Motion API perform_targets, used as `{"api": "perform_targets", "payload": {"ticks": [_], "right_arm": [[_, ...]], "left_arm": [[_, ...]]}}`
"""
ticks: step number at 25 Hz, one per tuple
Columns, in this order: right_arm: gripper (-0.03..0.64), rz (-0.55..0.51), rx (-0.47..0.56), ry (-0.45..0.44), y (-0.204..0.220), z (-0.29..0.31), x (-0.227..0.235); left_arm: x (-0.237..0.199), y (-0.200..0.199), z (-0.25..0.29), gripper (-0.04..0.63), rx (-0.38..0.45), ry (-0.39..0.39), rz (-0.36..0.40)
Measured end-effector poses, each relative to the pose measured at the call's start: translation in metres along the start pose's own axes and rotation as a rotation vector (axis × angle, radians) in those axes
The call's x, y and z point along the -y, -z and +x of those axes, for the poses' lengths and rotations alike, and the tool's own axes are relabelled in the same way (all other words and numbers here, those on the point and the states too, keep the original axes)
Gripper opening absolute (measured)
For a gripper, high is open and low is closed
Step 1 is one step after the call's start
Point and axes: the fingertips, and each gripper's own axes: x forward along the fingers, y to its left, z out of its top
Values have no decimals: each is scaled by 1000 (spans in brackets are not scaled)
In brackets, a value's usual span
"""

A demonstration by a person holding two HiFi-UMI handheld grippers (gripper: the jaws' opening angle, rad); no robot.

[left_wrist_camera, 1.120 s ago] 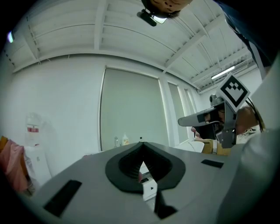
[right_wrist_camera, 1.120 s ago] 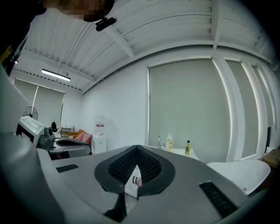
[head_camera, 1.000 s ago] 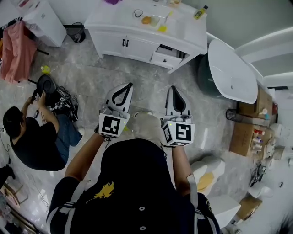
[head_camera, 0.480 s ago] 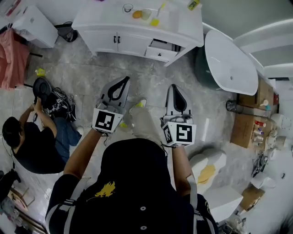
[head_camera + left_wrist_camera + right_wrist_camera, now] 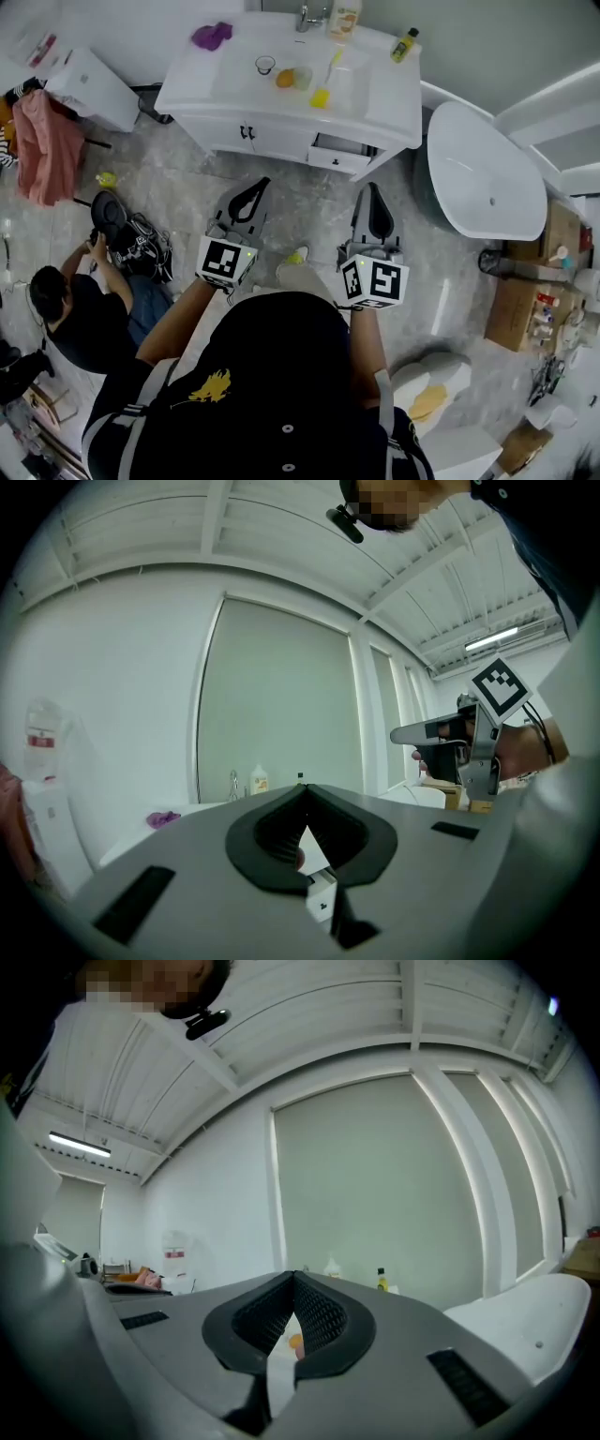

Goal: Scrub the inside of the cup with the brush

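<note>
both grippers are clenched shut on nothing: the left gripper (image 5: 256, 190) at centre left and the right gripper (image 5: 373, 195) at centre right, both pointing up the frame toward the white vanity (image 5: 394, 103). compared with a second ago, the vanity sits lower in the frame, and its tap (image 5: 305, 16) and a purple cloth (image 5: 211, 36) have come into sight. the cup (image 5: 265, 65) stands on the vanity top at upper centre. the yellow brush (image 5: 323, 91) lies near it to the right, with an orange thing (image 5: 285, 79) between them. all are well apart from the grippers.
</note>
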Motion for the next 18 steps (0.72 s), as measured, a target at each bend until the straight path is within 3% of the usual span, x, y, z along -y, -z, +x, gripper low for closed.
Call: {"api": "perform_targets", "payload": {"ticks": [5,10,18], "right_arm": [[26,63,27,-53,-8,49,25],[26,54,27,-139,-20,78,21],[27,54,1,-170,-15,91,44]], "left_arm": [[-16,-28,50,15,-7,-58,28],[-30,-60,77,15,56,-149,109],[-29,-55,96,15,53,-193,81]]}}
